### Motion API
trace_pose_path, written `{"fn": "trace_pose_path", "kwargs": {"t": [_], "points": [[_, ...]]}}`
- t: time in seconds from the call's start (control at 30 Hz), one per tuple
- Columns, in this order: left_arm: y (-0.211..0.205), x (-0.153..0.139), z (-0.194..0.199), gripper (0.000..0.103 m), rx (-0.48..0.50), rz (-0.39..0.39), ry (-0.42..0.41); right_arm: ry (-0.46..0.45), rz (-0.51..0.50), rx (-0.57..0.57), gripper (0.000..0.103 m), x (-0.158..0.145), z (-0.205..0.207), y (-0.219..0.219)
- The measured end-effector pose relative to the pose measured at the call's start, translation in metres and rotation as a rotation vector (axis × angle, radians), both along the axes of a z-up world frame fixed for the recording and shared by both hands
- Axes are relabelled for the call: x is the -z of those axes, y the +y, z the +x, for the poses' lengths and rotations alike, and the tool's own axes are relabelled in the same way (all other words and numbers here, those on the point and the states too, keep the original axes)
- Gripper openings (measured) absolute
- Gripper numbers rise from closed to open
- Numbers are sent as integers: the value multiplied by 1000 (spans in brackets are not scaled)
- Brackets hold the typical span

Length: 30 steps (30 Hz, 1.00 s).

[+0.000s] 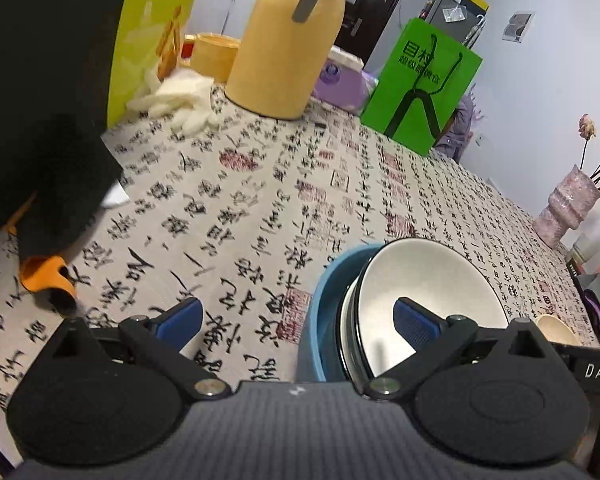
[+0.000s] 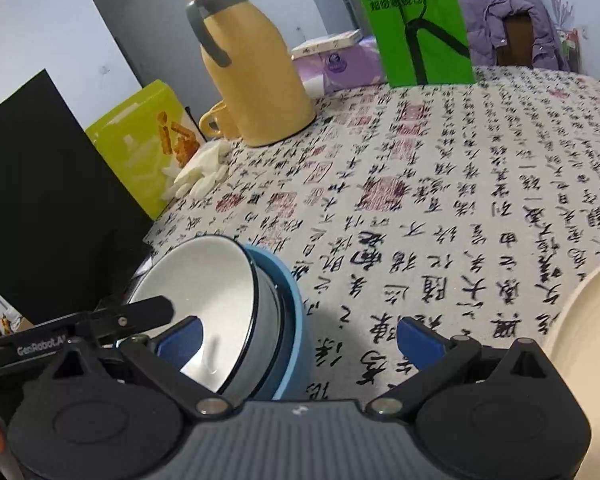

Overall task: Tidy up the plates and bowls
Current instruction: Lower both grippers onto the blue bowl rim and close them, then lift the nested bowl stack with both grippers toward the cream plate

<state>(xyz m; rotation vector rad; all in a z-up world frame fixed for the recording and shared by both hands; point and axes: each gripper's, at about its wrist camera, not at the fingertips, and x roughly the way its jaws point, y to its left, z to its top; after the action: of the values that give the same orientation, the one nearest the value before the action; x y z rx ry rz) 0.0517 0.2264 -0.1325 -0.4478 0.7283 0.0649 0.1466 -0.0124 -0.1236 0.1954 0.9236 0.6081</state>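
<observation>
A stack of nested bowls stands on the calligraphy tablecloth: a white bowl [image 1: 428, 292] with a dark rim sits inside a blue bowl [image 1: 320, 312]. In the right wrist view the white bowl [image 2: 208, 284] and the blue bowl [image 2: 288, 304] lie at lower left. My left gripper [image 1: 298, 320] is open, its right finger over the white bowl. My right gripper [image 2: 298, 336] is open, its left finger over the white bowl. A cream plate [image 2: 584, 328] lies at the right edge of the right wrist view. A small cream bowl [image 1: 556, 328] shows at the right in the left wrist view.
At the back of the table stand a yellow thermos jug [image 2: 256, 80], a yellow mug [image 2: 216, 122], a green paper bag [image 2: 420, 24], a lime snack box [image 2: 140, 140], a purple tissue pack [image 2: 340, 64] and white gloves [image 2: 200, 172]. A black box [image 2: 48, 200] stands at left. A pink vase [image 1: 568, 208] stands at far right.
</observation>
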Motion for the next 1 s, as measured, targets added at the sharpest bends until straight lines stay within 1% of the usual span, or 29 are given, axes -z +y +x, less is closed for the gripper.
{"fn": "trace_pose_path", "kwargs": {"t": [0.13, 0.2, 0.33, 0.43, 0.47, 0.5, 0.57, 0.63, 0.67, 0.7, 0.8, 1.0], "points": [[1, 5, 1, 103, 1, -34, 12, 35, 20, -24, 102, 6, 2, 5], [0, 8, 1, 103, 3, -42, 15, 46, 21, -35, 95, 9, 1, 6], [-2, 12, 2, 103, 6, -63, 31, 62, 39, -49, 88, 11, -1, 6], [-4, 14, 2, 96, 20, -77, 45, 70, 46, -61, 86, 12, -3, 7], [-5, 15, 3, 90, 24, -83, 50, 75, 51, -66, 84, 13, -4, 7], [-6, 16, 3, 84, 27, -88, 55, 80, 55, -70, 80, 14, -4, 8], [-6, 18, 4, 77, 29, -105, 66, 91, 61, -79, 75, 16, -4, 9], [-6, 18, 3, 73, 20, -118, 60, 102, 67, -79, 70, 18, -4, 10], [-5, 18, 3, 68, 19, -126, 56, 109, 75, -78, 64, 19, -3, 10], [-5, 18, 4, 65, 18, -131, 56, 116, 85, -77, 58, 20, -3, 9], [-7, 19, 7, 59, 29, -152, 60, 121, 97, -71, 58, 21, -2, 8], [-13, 21, 8, 56, 48, -171, 42, 142, 132, -65, 58, 26, -1, 4]]}}
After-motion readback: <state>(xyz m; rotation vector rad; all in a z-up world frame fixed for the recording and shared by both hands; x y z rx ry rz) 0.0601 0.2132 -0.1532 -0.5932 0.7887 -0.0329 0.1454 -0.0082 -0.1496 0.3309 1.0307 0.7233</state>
